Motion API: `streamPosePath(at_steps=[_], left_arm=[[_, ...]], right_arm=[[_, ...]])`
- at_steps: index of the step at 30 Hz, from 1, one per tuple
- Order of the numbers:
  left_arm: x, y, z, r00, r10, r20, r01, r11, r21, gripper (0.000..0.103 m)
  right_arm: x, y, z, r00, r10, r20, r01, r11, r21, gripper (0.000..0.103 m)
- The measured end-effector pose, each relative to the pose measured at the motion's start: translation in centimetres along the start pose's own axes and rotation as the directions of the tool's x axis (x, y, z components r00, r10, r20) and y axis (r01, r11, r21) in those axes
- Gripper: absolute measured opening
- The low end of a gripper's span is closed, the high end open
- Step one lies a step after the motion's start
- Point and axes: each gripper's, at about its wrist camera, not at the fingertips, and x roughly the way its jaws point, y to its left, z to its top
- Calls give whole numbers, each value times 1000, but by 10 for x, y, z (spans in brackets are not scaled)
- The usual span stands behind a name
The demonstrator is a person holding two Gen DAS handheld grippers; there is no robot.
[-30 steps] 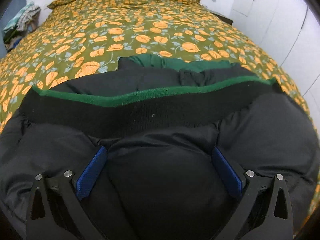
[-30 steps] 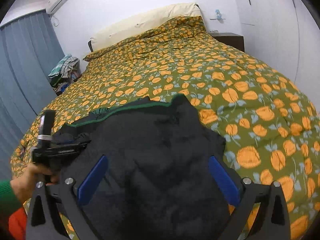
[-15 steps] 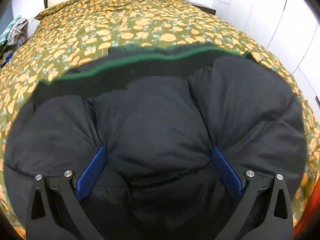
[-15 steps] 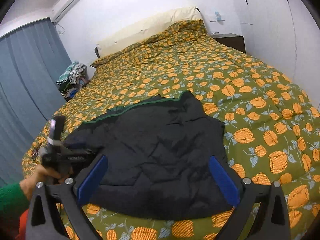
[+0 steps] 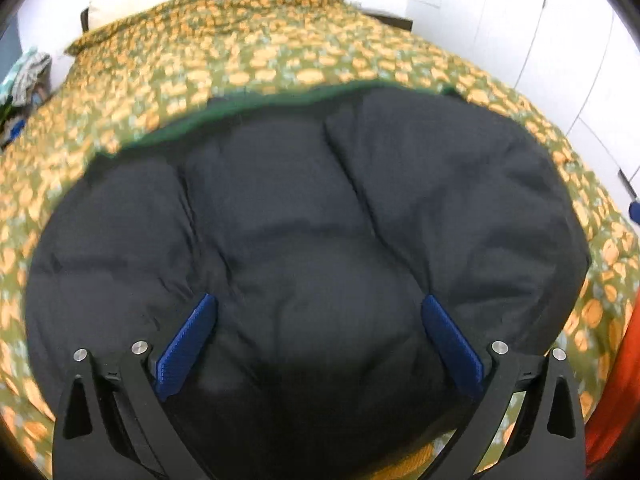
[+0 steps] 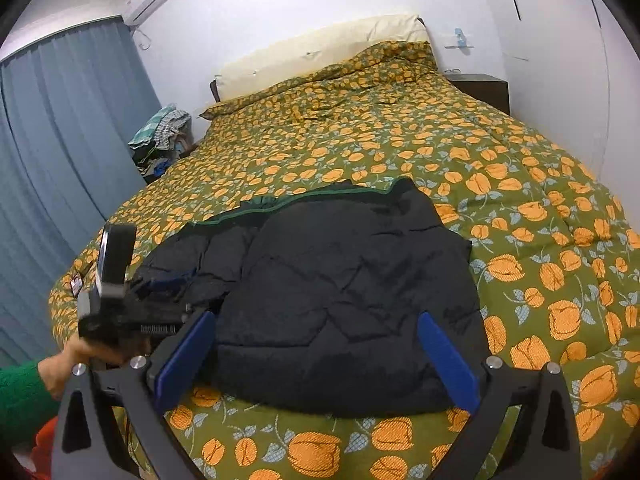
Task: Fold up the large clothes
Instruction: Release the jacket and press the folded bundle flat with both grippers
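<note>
Lying folded on the bed (image 6: 520,184), the black jacket (image 6: 344,288) has been released; both grippers, left (image 5: 320,344) and right (image 6: 316,356), are pulled back, jaws wide, empty—fold judged nearly complete.

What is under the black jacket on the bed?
The black jacket lies on the floral bedspread, with a green edge showing along its far side. Whatever lies beneath or inside the folds is covered.

Jacket (image 6: 340,296) on bed (image 6: 400,136), near its foot. Pillow (image 6: 320,52) behind at head; curtain (image 6: 60,140) left, nightstand (image 6: 480,88) right.
</note>
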Motion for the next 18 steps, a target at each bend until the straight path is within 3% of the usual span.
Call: streamPosePath(at_steps=[6, 11, 14, 18], left_arm=[[22, -7, -8, 999, 37, 27, -37, 999, 9, 103], [-3, -7, -10, 1000, 7, 7, -7, 1000, 0, 102], [-21, -16, -29, 999, 28, 21, -28, 999, 40, 102], [-1, -24, -51, 997, 77, 19, -78, 994, 71, 103]], right_arm=[[8, -2, -5, 999, 8, -37, -7, 999, 39, 103], [6, -6, -6, 999, -5, -41, 7, 999, 50, 103], [-2, -8, -4, 1000, -12, -24, 13, 999, 50, 103], [1, -15, -7, 999, -22, -34, 24, 998, 53, 103]])
